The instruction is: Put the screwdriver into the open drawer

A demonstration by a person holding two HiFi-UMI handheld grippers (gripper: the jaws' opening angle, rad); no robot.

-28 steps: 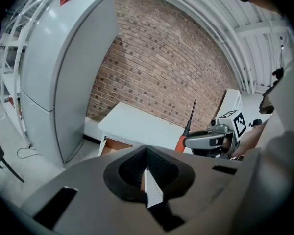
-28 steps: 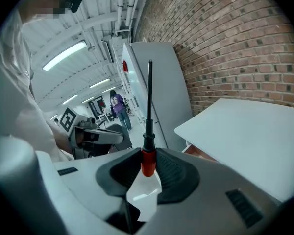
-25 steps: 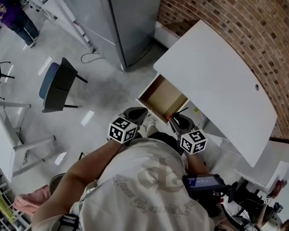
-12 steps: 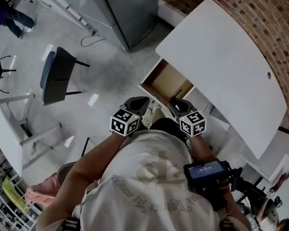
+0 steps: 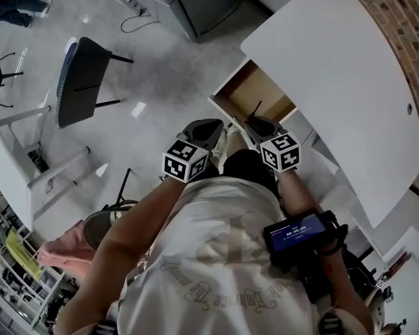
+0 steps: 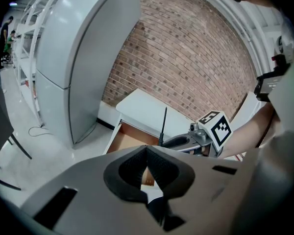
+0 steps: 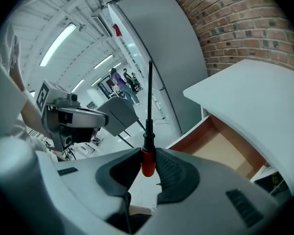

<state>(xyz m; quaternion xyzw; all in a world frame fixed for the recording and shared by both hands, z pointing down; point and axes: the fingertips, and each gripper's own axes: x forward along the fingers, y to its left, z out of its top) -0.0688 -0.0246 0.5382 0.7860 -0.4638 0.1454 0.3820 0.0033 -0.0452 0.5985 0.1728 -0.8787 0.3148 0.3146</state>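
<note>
Gripping screwdriver (image 7: 148, 126) by red handle in right claw (image 7: 148, 156), shaft reaching toward open drawer (image 7: 220, 153); left claw (image 6: 147, 152) closed, empty; possibly risking shaft snagging surface (image 7: 255, 97) edge while tipping in.

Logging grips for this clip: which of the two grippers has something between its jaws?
The right gripper: its jaws clamp the screwdriver by its red handle, shaft pointing away. The left gripper has its jaws together on nothing.

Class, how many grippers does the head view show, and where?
2. The left gripper is over the floor beside the open drawer; the right gripper, holding the screwdriver, is at the drawer's front.
</note>
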